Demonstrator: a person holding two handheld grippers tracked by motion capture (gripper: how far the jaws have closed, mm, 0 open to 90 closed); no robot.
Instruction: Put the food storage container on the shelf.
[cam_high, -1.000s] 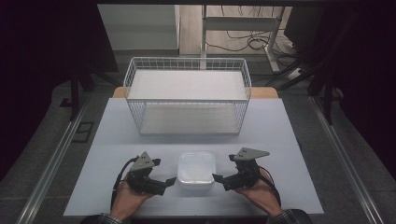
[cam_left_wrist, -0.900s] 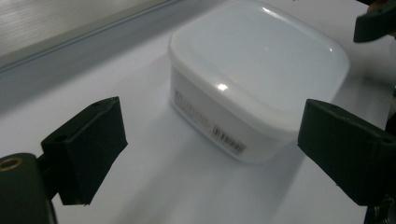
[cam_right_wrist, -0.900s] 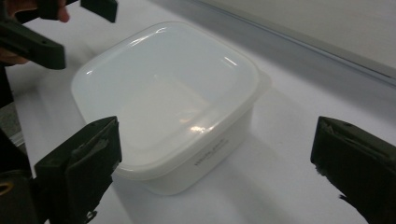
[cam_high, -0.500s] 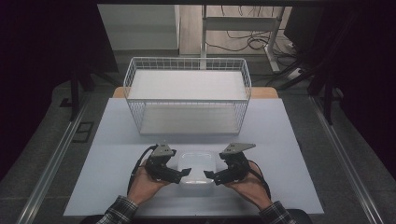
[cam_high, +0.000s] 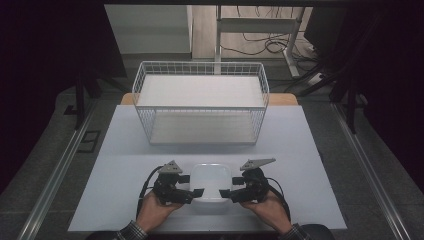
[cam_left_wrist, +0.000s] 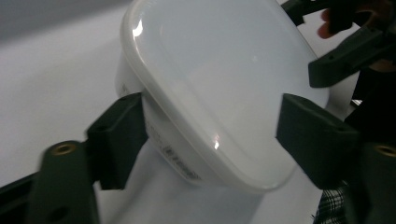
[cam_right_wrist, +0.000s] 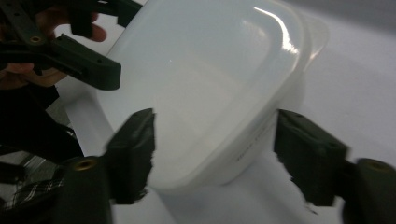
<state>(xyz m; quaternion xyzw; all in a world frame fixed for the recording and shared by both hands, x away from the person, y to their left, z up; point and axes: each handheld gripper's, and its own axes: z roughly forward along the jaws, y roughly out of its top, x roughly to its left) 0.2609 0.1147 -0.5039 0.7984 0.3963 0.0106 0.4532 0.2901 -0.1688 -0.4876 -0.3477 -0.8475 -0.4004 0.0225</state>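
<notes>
Both grippers have closed in since earlier, left gripper and right gripper jaws half-shut astride the white lidded container's near corners, grip unclear

White table: wire basket at rear, lidded white container near front.

From where I steer, the white container sits at the near edge of the tabletop, hemmed in on both sides: the left hand-held gripper blocks its left flank, the right hand-held gripper its right. Just beyond it I have an open strip of tabletop running left to right. Farther off, the wire basket stands as a wall across the middle; I can pass on either side of it.
</notes>
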